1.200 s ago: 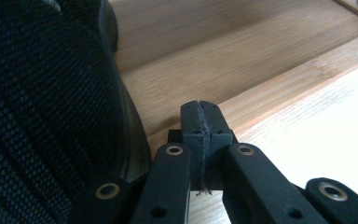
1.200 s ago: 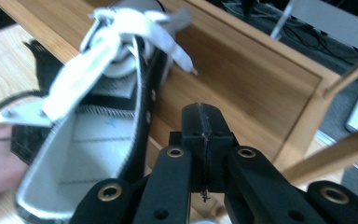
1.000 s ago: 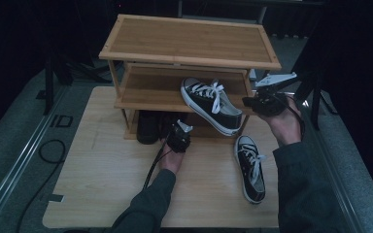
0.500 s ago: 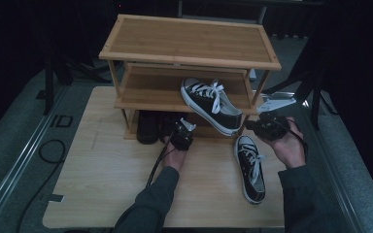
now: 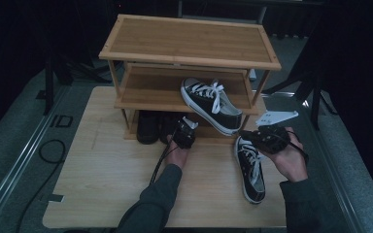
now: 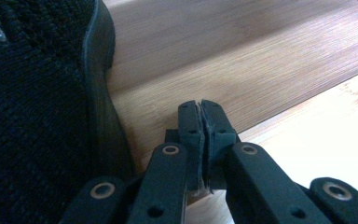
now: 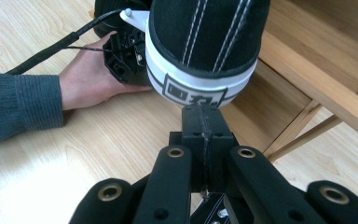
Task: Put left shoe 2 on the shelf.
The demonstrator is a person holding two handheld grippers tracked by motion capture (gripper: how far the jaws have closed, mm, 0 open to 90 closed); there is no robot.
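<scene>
The black canvas sneaker with white laces and white rubber sole (image 5: 212, 105) lies on the middle shelf of the three-tier bamboo shoe rack (image 5: 189, 44), its heel poking out over the front edge, so I judge it only half seated and due a push inward. My right hand-held gripper (image 5: 246, 133) sits just short of that heel with its jaws pressed together and nothing between them, a blunt tip suited to nudging. Its mate, a second black sneaker (image 5: 250, 167), lies on the pale wooden worktop (image 5: 102, 184) below, waiting. My left hand-held gripper (image 5: 184, 130) rests at the bottom tier beside a black knitted shoe (image 6: 37, 116), jaws closed and empty, probably steadying the rack.
</scene>
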